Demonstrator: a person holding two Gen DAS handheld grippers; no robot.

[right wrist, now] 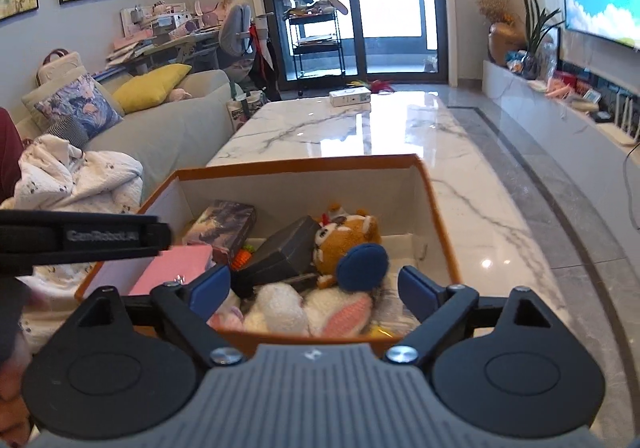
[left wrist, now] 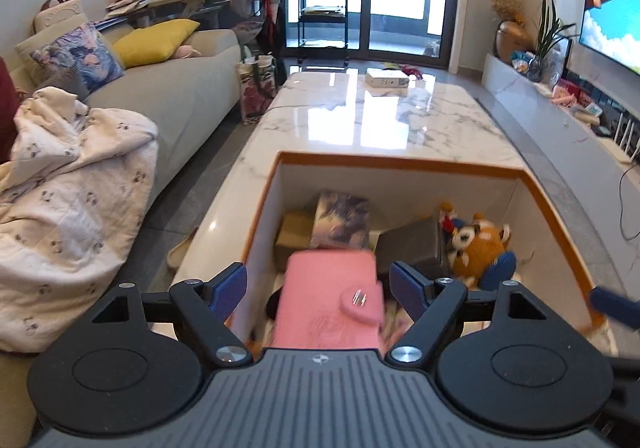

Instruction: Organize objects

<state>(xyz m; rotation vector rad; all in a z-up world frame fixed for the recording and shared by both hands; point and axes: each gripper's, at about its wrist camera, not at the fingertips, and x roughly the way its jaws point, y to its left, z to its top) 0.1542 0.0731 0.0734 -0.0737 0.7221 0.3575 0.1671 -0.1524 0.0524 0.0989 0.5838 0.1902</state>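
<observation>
White marble-topped coffee table (left wrist: 380,119) runs lengthwise away from both cameras; the orange-rimmed, white-lined open storage box (left wrist: 400,163) sits at its near end, directly under both grippers

Box contents, big to small: pink fabric wallet with a snap flap (left wrist: 332,296) at the near left, blurred; brown plush raccoon-like toy with a blue round ear (right wrist: 344,244) toward the right; white fluffy plush with pink ears (right wrist: 304,308) against the near wall; dark grey rectangular box (right wrist: 280,252) lying tilted mid-box; purple-printed carton (left wrist: 344,219) and tan cardboard box (left wrist: 292,232) toward the far left. One small white flat box (right wrist: 350,97) remains alone at the table's far end, well apart from the storage box

Left gripper (left wrist: 320,292): jaws spread wide, pads clear of the wallet, which lies below and between them; nothing held. Right gripper (right wrist: 314,292): jaws likewise wide apart, empty, hanging over the white plush and the near wall

Key relation: the white flat box lies straight ahead, past the storage box's far wall, down the table's long axis, its own long axis crosswise. In the left wrist view it sits right of centre, in the right wrist view only slightly right, so I judge the right hand the nearer; either needs a long forward reach
</observation>
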